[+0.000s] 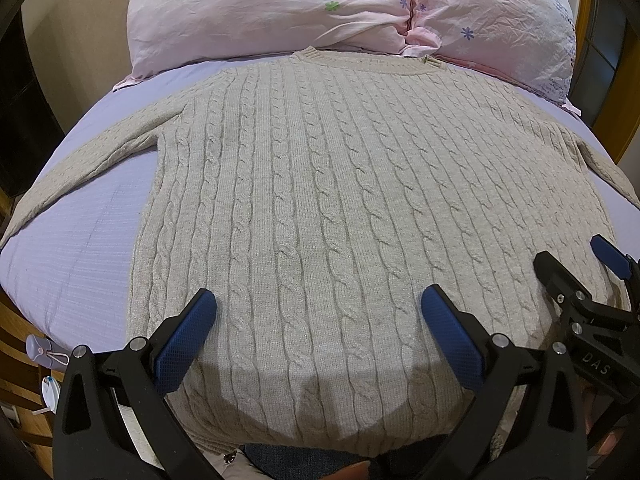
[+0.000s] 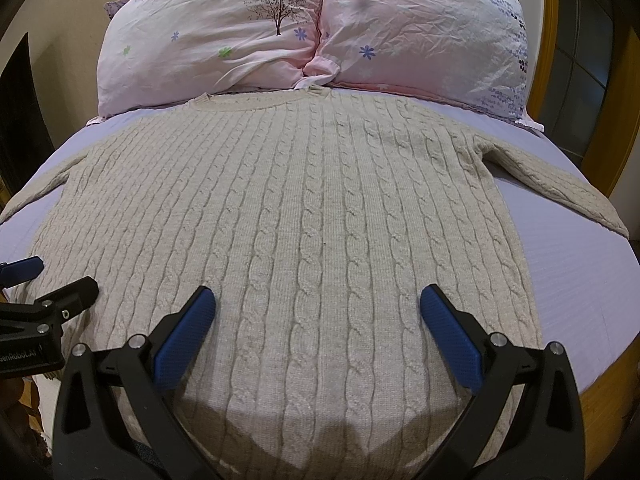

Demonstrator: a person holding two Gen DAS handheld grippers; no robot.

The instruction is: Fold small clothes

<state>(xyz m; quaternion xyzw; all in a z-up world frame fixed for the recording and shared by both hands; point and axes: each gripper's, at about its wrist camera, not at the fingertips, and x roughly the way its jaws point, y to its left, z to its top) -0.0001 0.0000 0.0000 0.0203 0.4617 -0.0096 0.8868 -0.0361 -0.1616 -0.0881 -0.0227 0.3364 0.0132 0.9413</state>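
Bed with two pillows

Two pink flowered pillows [image 2: 320, 36] lean side by side at the head of a lilac sheet [image 2: 580, 280].

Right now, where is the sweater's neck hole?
In both views the collar lies at the sweater's far end, touching the pink pillows.

The left gripper [image 1: 318, 312] has two black plastic arms, angular and hollowed with triangular cut-outs, each ending in a blue finger pad [image 1: 184, 344] with a fine diamond-grid texture. Round silver screws [image 1: 138, 343] sit at the hinges. The right gripper [image 2: 318, 312] is built the same: black arms, blue textured pads, silver screws. Seen from the side, its black body carries white lettering reading "DAS" [image 1: 596, 358].
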